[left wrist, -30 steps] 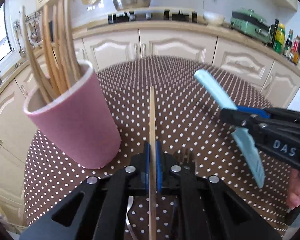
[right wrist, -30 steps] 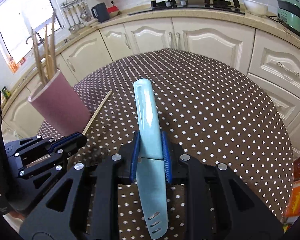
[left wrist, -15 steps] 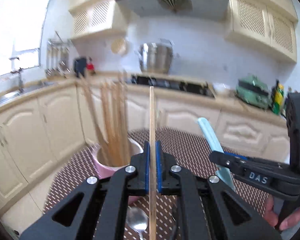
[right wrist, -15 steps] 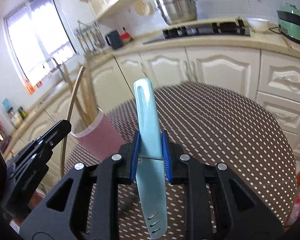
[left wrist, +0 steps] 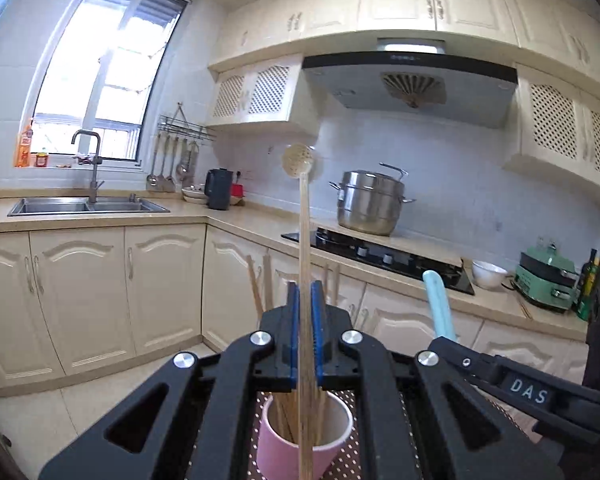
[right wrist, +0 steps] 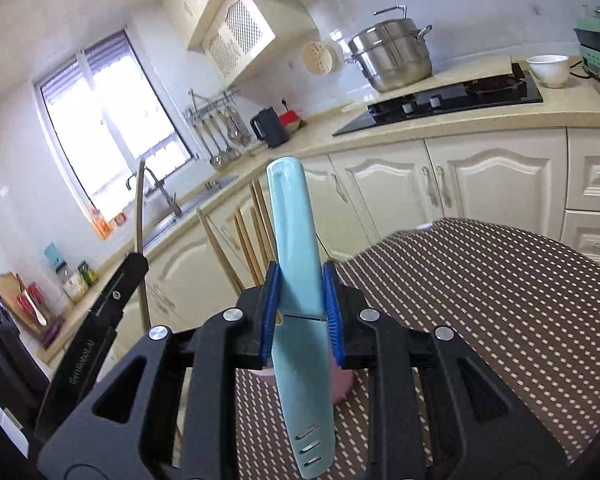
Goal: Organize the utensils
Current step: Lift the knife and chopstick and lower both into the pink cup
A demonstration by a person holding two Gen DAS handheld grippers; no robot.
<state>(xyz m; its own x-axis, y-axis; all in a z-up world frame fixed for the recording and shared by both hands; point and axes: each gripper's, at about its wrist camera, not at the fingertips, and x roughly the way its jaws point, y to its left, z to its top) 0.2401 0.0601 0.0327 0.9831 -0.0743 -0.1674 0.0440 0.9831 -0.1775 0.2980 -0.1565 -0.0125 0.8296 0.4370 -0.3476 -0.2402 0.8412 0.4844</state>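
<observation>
My left gripper [left wrist: 306, 292] is shut on a single wooden chopstick [left wrist: 306, 240] that stands upright. It hangs above the pink cup [left wrist: 304, 444], which holds several more chopsticks [left wrist: 260, 288]. My right gripper [right wrist: 300, 276] is shut on a light-blue knife [right wrist: 296, 224], with the handle pointing away and the slotted blade toward the camera. The pink cup [right wrist: 344, 384] is mostly hidden behind its jaws. Each gripper shows in the other's view: the right gripper [left wrist: 440, 344] with the knife [left wrist: 438, 304] at the right, the left gripper [right wrist: 138, 260] with the chopstick [right wrist: 140, 216] at the left.
The round table's brown polka-dot cloth [right wrist: 500, 300] spreads to the right of the cup. Beyond it run cream cabinets [left wrist: 92, 288] and a counter with a sink [left wrist: 88, 204], a black kettle [left wrist: 219, 188], a hob [right wrist: 440, 104] and a steel pot [left wrist: 370, 204].
Both grippers have risen and tipped up, so the views swung from the tabletop to the kitchen wall. The cup now sits under the left gripper. Both grips are unchanged.
</observation>
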